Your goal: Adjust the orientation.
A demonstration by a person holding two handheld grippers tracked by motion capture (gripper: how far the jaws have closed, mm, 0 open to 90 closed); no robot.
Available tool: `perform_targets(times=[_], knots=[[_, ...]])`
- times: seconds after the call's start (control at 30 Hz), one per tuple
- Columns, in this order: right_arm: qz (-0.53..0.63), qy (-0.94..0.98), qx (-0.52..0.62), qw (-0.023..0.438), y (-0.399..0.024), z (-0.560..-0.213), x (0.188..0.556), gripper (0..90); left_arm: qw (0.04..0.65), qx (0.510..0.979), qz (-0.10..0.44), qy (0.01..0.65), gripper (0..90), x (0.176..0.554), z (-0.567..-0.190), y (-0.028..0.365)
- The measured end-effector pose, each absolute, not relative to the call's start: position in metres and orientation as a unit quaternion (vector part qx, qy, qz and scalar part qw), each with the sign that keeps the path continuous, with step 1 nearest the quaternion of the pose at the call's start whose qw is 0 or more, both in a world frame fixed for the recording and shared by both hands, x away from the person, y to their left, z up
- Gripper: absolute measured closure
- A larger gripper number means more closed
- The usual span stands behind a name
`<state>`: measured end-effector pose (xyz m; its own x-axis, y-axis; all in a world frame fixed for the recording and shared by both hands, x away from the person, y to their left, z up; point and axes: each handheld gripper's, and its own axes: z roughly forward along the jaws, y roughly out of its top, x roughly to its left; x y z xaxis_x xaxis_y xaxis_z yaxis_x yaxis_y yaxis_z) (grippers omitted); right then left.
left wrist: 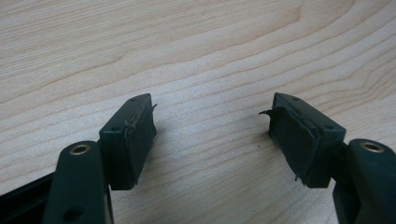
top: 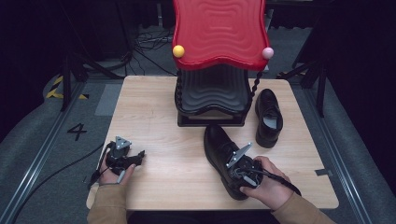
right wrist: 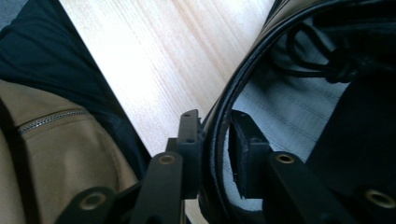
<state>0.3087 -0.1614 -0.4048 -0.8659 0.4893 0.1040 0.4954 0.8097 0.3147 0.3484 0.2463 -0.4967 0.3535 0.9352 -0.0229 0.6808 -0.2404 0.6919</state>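
Note:
A black leather shoe (top: 217, 147) lies on the wooden table (top: 154, 116) in front of me, toe toward the rack. My right gripper (top: 237, 179) is at its heel end. In the right gripper view the jaws (right wrist: 215, 123) straddle the shoe's collar wall (right wrist: 243, 70), one pad outside and one inside against the grey lining. A thin gap shows at the inner pad, so the jaws stand open. My left gripper (top: 139, 156) rests near the table's front left; its jaws (left wrist: 212, 135) are wide open over bare wood.
A second black shoe (top: 268, 116) stands at the right, beside a shoe rack with a wavy red top shelf (top: 219, 32) and a black lower shelf (top: 212, 91). A tan jacket with a zip (right wrist: 56, 154) is close to the table's front edge.

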Motion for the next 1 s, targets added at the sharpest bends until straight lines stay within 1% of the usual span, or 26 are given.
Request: perform_targets(times=[0.1,0.3,0.37,0.57,0.63,0.73,0.8,0.9,0.93,1.0], knots=[[-0.174,-0.95,-0.259,0.008,-0.163,-0.401,0.31,70.5,0.313,0.761,0.203,0.531,31.9,0.348,-0.497,0.246],[-0.209,-0.941,-0.266,0.006,-0.174,-0.382,0.314,65.1,0.313,0.761,0.203,0.531,31.9,0.348,-0.497,0.246],[-0.225,-0.936,-0.27,0.014,-0.179,-0.375,0.318,63.7,0.313,0.761,0.203,0.531,31.9,0.348,-0.497,0.246],[-0.26,-0.922,-0.288,-0.01,-0.198,-0.352,0.33,62.4,0.312,0.761,0.203,0.531,31.9,0.348,-0.497,0.246],[-0.262,-0.92,-0.291,-0.014,-0.201,-0.35,0.332,61.7,0.313,0.761,0.203,0.531,31.9,0.348,-0.497,0.246],[-0.276,-0.908,-0.313,-0.037,-0.219,-0.341,0.349,59.3,0.313,0.761,0.203,0.531,31.9,0.348,-0.497,0.246],[-0.279,-0.902,-0.324,-0.055,-0.229,-0.339,0.359,57.3,0.313,0.761,0.203,0.531,31.9,0.348,-0.497,0.246],[-0.272,-0.894,-0.348,-0.074,-0.243,-0.34,0.376,56.7,0.313,0.761,0.204,0.531,31.9,0.348,-0.497,0.246],[-0.266,-0.89,-0.362,-0.077,-0.249,-0.343,0.383,53.9,0.313,0.76,0.204,0.532,32.0,0.348,-0.497,0.246],[-0.251,-0.889,-0.375,-0.084,-0.257,-0.345,0.394,55.0,0.313,0.76,0.204,0.532,31.9,0.348,-0.497,0.246]])
